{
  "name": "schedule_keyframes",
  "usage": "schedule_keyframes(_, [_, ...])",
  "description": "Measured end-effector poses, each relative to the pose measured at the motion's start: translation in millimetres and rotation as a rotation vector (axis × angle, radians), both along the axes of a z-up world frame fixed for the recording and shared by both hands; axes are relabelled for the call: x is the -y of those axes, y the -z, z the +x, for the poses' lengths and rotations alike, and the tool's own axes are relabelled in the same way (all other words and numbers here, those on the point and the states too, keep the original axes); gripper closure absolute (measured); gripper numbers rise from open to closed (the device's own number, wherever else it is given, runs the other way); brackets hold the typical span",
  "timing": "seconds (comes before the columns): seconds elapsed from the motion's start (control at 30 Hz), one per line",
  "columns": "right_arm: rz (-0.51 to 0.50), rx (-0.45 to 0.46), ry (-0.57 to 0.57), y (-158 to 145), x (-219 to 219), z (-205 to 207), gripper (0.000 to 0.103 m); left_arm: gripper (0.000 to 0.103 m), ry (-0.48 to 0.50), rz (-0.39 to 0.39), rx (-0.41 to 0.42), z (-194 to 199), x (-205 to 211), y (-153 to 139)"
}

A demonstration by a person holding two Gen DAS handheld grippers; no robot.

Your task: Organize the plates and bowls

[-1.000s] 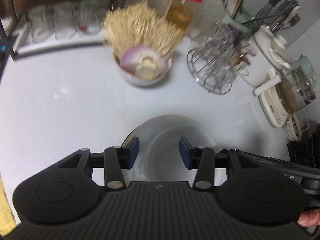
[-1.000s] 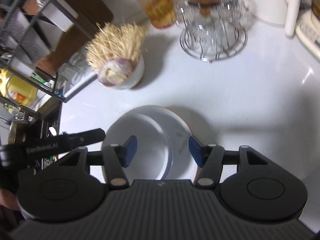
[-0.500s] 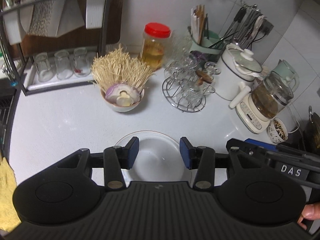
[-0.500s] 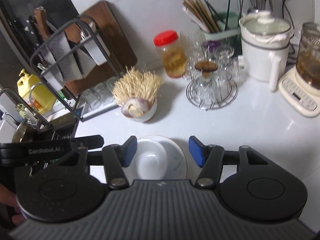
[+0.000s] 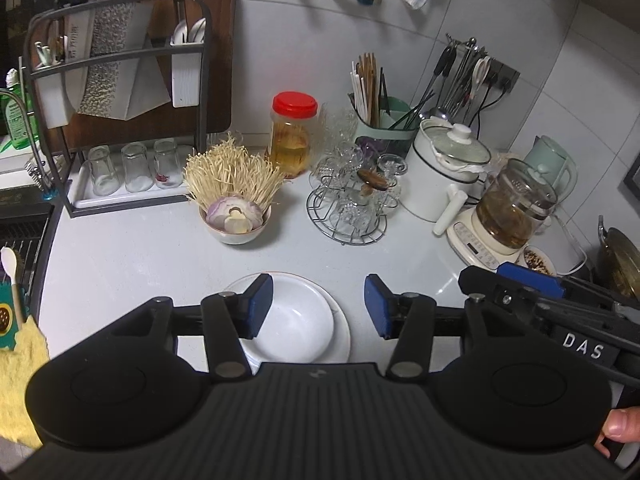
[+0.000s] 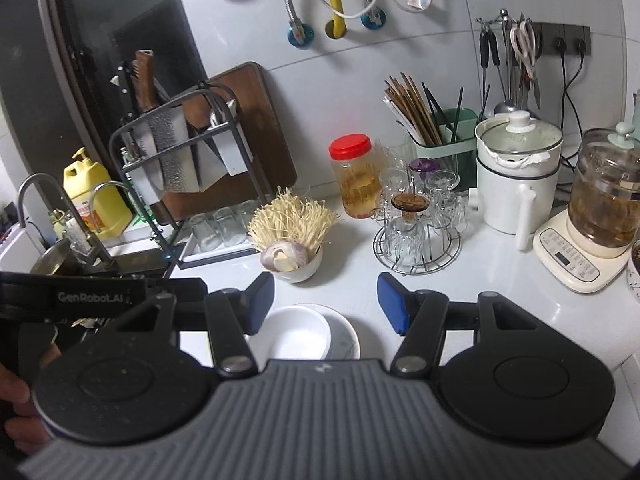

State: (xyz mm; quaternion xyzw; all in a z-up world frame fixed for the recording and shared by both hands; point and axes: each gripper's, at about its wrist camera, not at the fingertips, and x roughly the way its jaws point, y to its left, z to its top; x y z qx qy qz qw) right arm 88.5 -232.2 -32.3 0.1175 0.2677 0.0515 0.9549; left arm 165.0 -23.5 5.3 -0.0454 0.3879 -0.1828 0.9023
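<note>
A white bowl sits inside a white plate on the white counter, right below and between the blue pads of the left claw. The bowl looks empty. The left claw holds nothing, and its jaws are opening. The right claw also holds nothing; its jaws stand partly apart, above the same bowl and plate. Farther ahead of the claws is a small bowl stuffed with thin pale mushrooms and a cut onion. Behind that stands a jar with a red lid, holding something yellow in liquid. To the right of it a wire rack holds clear glasses. A green holder is full of chopsticks. On the far left, a tray holds upside-down glasses.
</note>
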Motion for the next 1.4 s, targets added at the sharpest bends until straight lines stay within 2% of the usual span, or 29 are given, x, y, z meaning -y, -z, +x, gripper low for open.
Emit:
schedule_keyframes(0.3, [-0.018,0.032,-0.023,-3,0,-40,0.043,0.034,-0.056,0.007,0.029,-55,-5,-9])
schedule_keyframes(0.43, [-0.039,0.053,-0.025,-4,-1,-58,0.036,0.019,-0.082,0.021,0.041,-78,-5,-9])
schedule_keyframes(0.57, [-0.048,0.063,-0.024,-5,0,-73,0.036,0.012,-0.096,0.025,0.053,-97,-5,-11])
schedule_keyframes(0.97, [-0.067,0.069,-0.014,-5,2,-108,0.036,0.006,-0.128,0.050,0.060,-135,-2,-12])
schedule_keyframes(1.0, [-0.068,0.072,-0.014,-5,3,-110,0.032,0.006,-0.132,0.052,0.058,-137,-1,-11])
schedule_keyframes(1.03, [-0.067,0.076,-0.013,-5,4,-112,0.020,0.006,-0.134,0.052,0.057,-139,-1,-11])
schedule_keyframes(1.13, [-0.052,0.094,-0.009,-5,7,-118,0.000,0.005,-0.137,0.054,0.056,-144,1,-11])
schedule_keyframes(1.4, [-0.038,0.071,0.018,0,13,-128,0.000,0.005,-0.122,0.064,0.054,-150,5,-11])
